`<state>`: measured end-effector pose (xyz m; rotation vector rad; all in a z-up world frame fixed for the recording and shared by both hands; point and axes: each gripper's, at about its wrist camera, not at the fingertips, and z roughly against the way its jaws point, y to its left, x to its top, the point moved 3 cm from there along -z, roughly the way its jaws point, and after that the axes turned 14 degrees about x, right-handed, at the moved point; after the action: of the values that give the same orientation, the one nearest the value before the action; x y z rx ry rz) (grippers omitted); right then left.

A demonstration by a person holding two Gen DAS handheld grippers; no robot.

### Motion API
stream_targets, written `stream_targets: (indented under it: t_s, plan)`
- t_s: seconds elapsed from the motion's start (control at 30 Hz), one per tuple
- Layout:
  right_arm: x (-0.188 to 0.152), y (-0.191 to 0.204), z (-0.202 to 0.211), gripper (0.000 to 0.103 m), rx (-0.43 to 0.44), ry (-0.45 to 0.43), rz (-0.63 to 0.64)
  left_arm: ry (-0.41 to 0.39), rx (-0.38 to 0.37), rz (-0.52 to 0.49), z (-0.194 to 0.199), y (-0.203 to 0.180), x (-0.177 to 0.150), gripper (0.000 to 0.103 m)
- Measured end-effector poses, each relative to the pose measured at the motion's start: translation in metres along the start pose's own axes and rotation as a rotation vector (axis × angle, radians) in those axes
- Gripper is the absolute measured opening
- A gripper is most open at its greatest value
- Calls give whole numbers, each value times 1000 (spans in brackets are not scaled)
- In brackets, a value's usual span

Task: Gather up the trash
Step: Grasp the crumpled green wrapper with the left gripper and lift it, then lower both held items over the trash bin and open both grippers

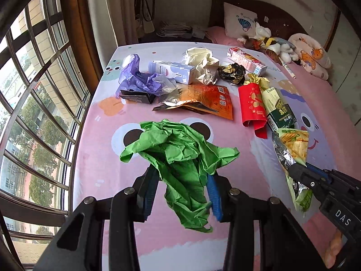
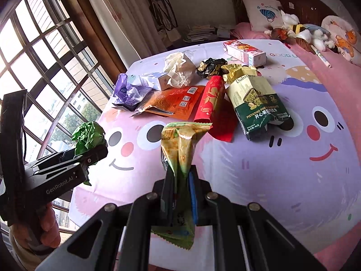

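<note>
Green crumpled paper (image 1: 182, 158) fills the half-closed left tongs (image 1: 183, 180); the right tongs (image 2: 181, 185) pinch a snack wrapper (image 2: 180, 144).

crumpled matt green paper (image 1: 180, 158)

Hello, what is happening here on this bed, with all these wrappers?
A person is collecting trash with two handheld grippers. The left gripper is shut on a crumpled green paper, lifted off the bedsheet. The right gripper is shut on a green snack wrapper. More trash waits behind, such as the pistachio chocolate bag and the red packet.
</note>
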<state>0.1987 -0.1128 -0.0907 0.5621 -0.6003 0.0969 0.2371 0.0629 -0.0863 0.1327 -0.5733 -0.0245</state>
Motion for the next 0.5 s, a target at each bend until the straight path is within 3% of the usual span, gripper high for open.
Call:
stream_targets:
  t_s: [0.23, 0.5]
  plan:
    - [-49, 4, 38, 12, 36, -21, 22, -26, -36, -6, 49, -8, -65, 39]
    - [-121, 0, 64, 12, 38, -2, 41, -29, -88, -68, 71, -37, -149, 39]
